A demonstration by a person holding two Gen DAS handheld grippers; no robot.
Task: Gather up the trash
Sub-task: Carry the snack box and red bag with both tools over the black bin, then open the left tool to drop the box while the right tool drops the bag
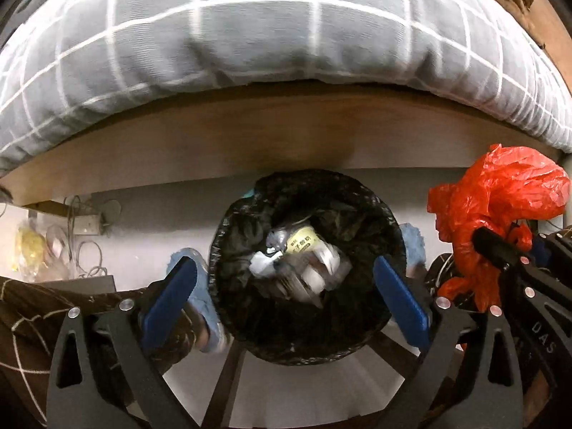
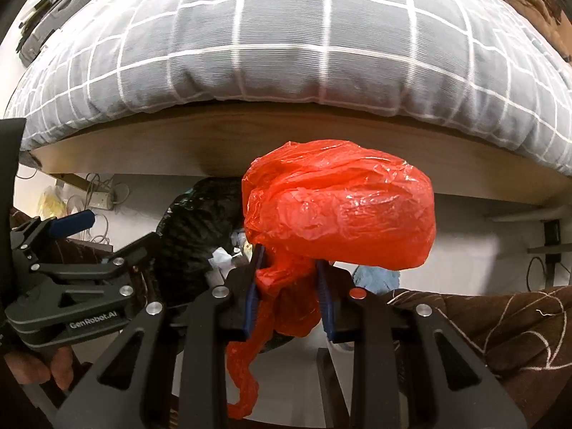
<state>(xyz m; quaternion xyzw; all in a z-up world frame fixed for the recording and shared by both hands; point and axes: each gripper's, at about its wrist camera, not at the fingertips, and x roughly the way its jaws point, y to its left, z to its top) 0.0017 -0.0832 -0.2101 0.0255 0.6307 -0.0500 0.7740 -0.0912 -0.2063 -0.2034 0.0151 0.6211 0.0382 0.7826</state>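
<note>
A trash bin lined with a black bag (image 1: 246, 250) stands on the floor below the bed edge, with crumpled paper and wrappers (image 1: 300, 261) inside. My left gripper (image 1: 286, 286) is open and empty, its blue fingers on either side above the bin. My right gripper (image 2: 289, 286) is shut on the neck of a stuffed red plastic bag (image 2: 339, 211), held in the air to the right of the bin (image 2: 200, 228). The red bag (image 1: 497, 211) and right gripper (image 1: 500, 250) show at the right of the left wrist view. The left gripper (image 2: 82, 246) shows at the left of the right wrist view.
A bed with a grey checked duvet (image 1: 250, 35) and wooden side board (image 1: 214, 139) overhangs the bin. A power strip with cables (image 1: 85, 225) lies at the left on the floor. My legs in brown patterned trousers (image 2: 500, 329) and blue slippers (image 1: 203, 304) flank the bin.
</note>
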